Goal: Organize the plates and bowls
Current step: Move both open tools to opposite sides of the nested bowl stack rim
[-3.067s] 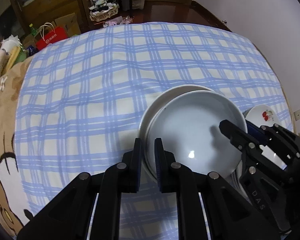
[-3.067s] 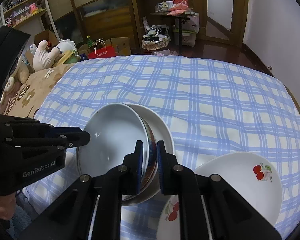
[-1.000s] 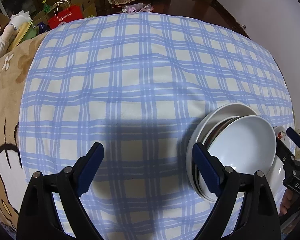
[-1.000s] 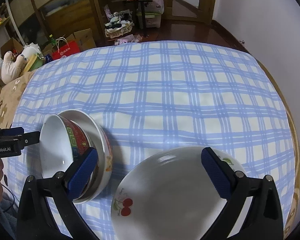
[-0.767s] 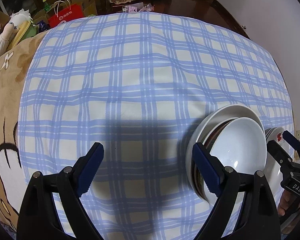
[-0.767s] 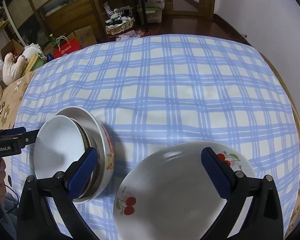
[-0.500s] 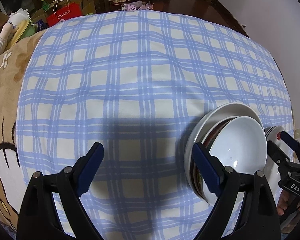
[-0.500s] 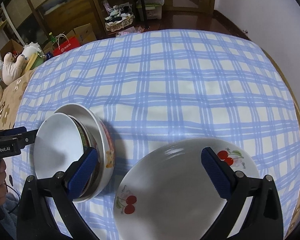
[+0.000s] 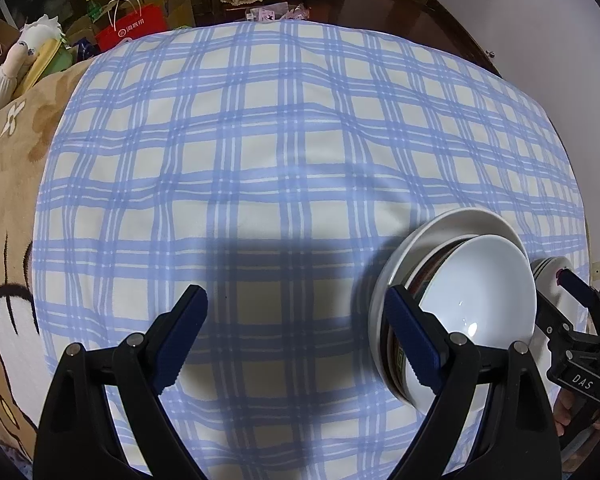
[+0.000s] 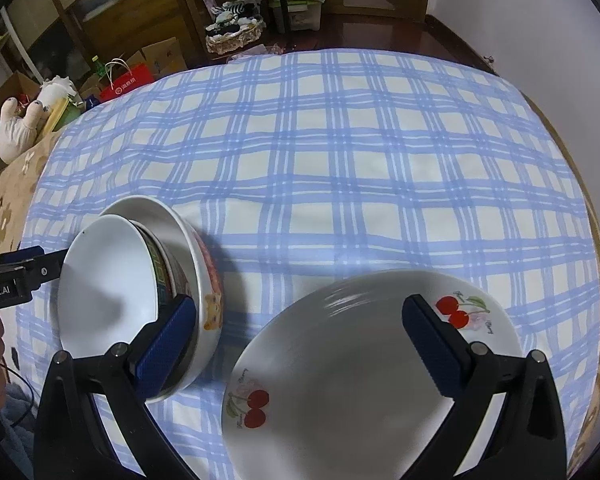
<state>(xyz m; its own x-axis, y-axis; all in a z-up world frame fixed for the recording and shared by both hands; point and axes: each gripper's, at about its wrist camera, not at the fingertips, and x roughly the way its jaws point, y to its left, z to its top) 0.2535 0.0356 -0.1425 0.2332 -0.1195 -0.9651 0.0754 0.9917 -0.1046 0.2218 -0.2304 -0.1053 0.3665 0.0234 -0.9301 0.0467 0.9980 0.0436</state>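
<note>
1. My left gripper (image 9: pixel 296 336) is released, fingers wide, nothing between, over the checked cloth (image 9: pixel 280 152)
2. Right gripper (image 10: pixel 300 344) also spread wide, empty, above the cherry plate (image 10: pixel 352 380)
3. Nested bowls (image 10: pixel 140 292) sit tilted on the cloth, just left of the plate, near edge
</note>
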